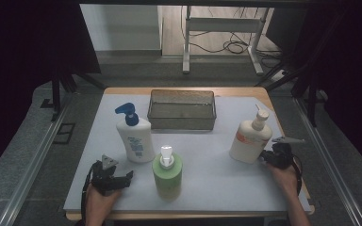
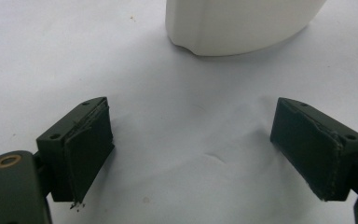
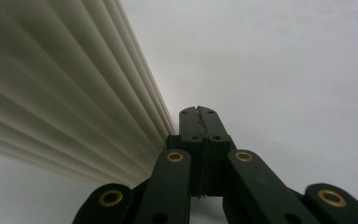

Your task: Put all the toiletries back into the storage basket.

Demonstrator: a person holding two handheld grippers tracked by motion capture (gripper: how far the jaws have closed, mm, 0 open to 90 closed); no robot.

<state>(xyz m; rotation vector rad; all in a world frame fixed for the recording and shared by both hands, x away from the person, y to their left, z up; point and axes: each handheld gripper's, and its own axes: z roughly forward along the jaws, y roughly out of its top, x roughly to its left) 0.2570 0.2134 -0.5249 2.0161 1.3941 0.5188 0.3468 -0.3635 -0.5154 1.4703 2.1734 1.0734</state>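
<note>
Black right tongs (image 1: 265,157) (image 3: 199,112): jaws pressed flat together, nothing between them, tips just beside the near right flank of the white bottle with the orange label (image 1: 250,141), probably touching it. Ribbed cream wall of that bottle (image 3: 51,93) close along the left in the right gripper view. Black left tongs (image 1: 122,178) (image 2: 191,140): spread wide, gripping nothing, low over the bench (image 1: 207,188) at near left, aimed at the base of the white bottle with the blue pump (image 1: 134,136) (image 2: 237,23), with bare bench between.

Farther out: green bottle (image 1: 168,172) upright at near middle, just right of the left tongs; metal basket (image 1: 182,109) at far middle, nothing in it; all three bottles standing, well apart from the basket.

Step in hand, by the look of it: approach, with no bottle yet gripped. Likely a nudge or a lining-up at the right-hand bottle.

Next move, as a judgement: open the right tongs before any grasp, then close across the bottle's narrower body. On the left, advance to straddle the blue-pump bottle. Mind the tall pumps, and go slowly to avoid tipping.
</note>
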